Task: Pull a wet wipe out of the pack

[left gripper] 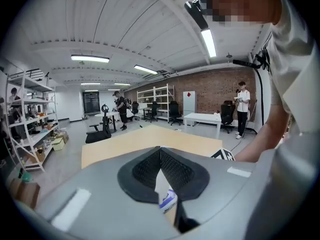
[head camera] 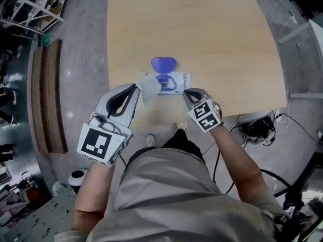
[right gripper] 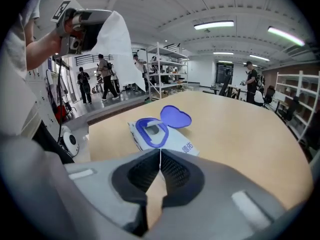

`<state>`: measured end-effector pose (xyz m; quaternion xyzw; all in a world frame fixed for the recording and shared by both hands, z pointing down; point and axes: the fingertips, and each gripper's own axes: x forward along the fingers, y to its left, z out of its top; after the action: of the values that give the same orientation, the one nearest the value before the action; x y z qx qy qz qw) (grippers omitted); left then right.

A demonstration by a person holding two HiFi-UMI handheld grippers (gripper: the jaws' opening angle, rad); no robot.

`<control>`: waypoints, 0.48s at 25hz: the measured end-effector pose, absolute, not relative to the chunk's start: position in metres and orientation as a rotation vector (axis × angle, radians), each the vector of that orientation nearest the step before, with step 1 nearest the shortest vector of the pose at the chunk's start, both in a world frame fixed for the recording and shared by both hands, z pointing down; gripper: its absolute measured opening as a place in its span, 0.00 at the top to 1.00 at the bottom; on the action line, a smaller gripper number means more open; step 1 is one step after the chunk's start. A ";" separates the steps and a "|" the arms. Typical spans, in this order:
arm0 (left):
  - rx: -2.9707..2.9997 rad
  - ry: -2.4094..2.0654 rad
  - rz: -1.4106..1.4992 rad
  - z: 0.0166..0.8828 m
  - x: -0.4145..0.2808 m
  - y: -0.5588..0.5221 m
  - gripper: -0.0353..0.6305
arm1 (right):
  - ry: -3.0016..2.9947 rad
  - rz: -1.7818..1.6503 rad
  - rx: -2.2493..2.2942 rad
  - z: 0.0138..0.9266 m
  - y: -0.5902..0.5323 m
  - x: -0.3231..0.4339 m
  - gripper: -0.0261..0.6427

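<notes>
The wet wipe pack lies flat near the table's front edge, its purple lid flipped open toward the far side. My left gripper is raised at the pack's left end and is shut on a white wipe, which hangs from its tips. In the right gripper view that wipe drapes down from the left gripper, clear of the pack. My right gripper is shut on nothing, its tips by the pack's near right corner. In the left gripper view the jaws are closed together.
The wooden table stretches away beyond the pack. Its front edge is just under my grippers, with my legs and shoes below. Cables and a white device lie on the floor at right. Shelves and several people stand far off.
</notes>
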<state>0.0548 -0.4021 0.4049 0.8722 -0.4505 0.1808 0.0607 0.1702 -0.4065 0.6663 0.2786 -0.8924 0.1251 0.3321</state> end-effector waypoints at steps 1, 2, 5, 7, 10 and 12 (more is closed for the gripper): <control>2.648 -1.358 0.522 0.400 0.050 -0.396 0.94 | -2.339 0.319 0.736 0.660 -0.400 0.169 0.95; 2.660 -1.352 0.498 0.396 0.045 -0.389 0.94 | -2.343 0.313 0.741 0.654 -0.393 0.168 0.95; 2.691 -1.334 0.444 0.384 0.021 -0.366 0.94 | -2.337 0.300 0.765 0.635 -0.364 0.159 0.95; 2.702 -1.318 0.408 0.376 0.004 -0.348 0.94 | -2.332 0.303 0.793 0.620 -0.343 0.152 0.95; 2.728 -1.291 0.361 0.368 -0.019 -0.320 0.94 | -2.333 0.314 0.854 0.598 -0.311 0.138 0.95; 2.743 -1.270 0.349 0.366 -0.040 -0.299 0.94 | -2.341 0.306 0.883 0.582 -0.291 0.120 0.95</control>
<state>-0.0396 -0.2987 0.3660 0.9003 -0.4169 0.1147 0.0492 0.1196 -0.2905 0.5817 0.3335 -0.8844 0.1155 0.3055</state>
